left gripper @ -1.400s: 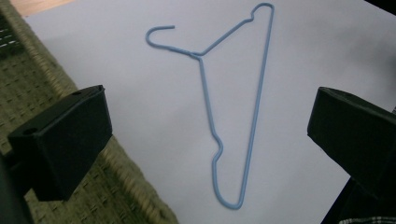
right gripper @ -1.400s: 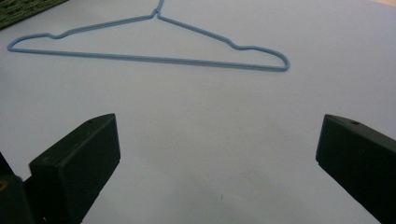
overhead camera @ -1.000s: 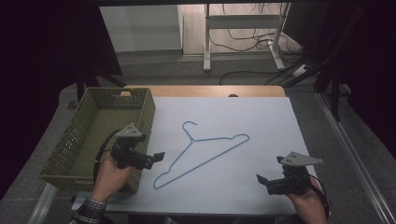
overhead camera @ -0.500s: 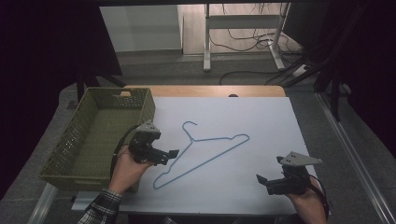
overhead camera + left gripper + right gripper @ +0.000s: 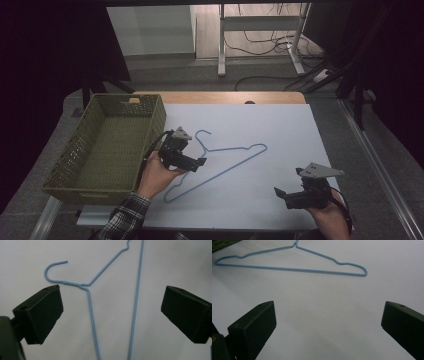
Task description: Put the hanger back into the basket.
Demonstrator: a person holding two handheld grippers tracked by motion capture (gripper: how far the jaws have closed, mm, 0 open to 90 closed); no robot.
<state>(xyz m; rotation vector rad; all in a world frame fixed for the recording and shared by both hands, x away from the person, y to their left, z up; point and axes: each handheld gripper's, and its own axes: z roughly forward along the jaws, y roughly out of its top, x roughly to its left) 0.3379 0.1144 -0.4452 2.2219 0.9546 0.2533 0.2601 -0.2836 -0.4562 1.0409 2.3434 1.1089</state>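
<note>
Basket [image 5: 107, 145] seemingly empty, hanger [image 5: 227, 160] beside it on table [image 5: 280, 130]

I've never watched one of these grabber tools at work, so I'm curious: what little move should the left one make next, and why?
Probably lower the left gripper a bit onto the blue hanger and then close. Its jaws stand wide open over the hanger's neck, with both wires between them, and the hanger lies flat on the white table, not yet held. The right gripper rests open, well apart from it.

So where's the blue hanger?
In the high view the hanger lies flat on the white table, just right of the basket, with the left gripper over its left side.
</note>
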